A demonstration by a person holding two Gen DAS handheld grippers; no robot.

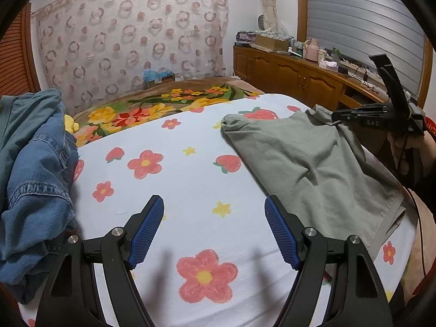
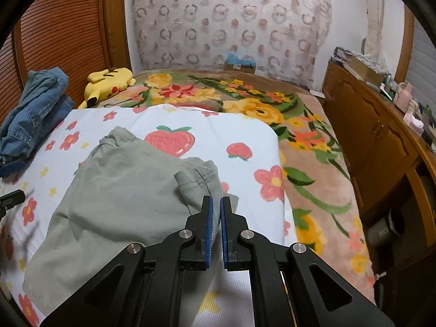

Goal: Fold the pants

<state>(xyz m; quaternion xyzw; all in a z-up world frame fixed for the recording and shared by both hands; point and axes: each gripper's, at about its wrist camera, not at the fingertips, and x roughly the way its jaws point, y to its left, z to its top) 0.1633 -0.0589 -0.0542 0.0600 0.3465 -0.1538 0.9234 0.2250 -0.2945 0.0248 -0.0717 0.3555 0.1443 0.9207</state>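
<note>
The sage-green pants point(image 1: 313, 163) lie folded on the white flower-and-strawberry sheet point(image 1: 177, 179), at the right of the left wrist view. My left gripper point(image 1: 214, 207) is open and empty, low over the sheet just left of the pants. My right gripper point(image 2: 215, 204) is shut on a raised corner of the pants point(image 2: 130, 201) at their right edge, lifting a hemmed flap. The right gripper also shows in the left wrist view point(image 1: 338, 115) at the pants' far corner.
A pile of blue denim clothes point(image 1: 35, 179) sits at the sheet's left edge. A yellow plush toy point(image 2: 107, 83) lies on the floral blanket point(image 2: 308, 163) beyond. A wooden cabinet point(image 2: 381, 136) with clutter on top runs along the right.
</note>
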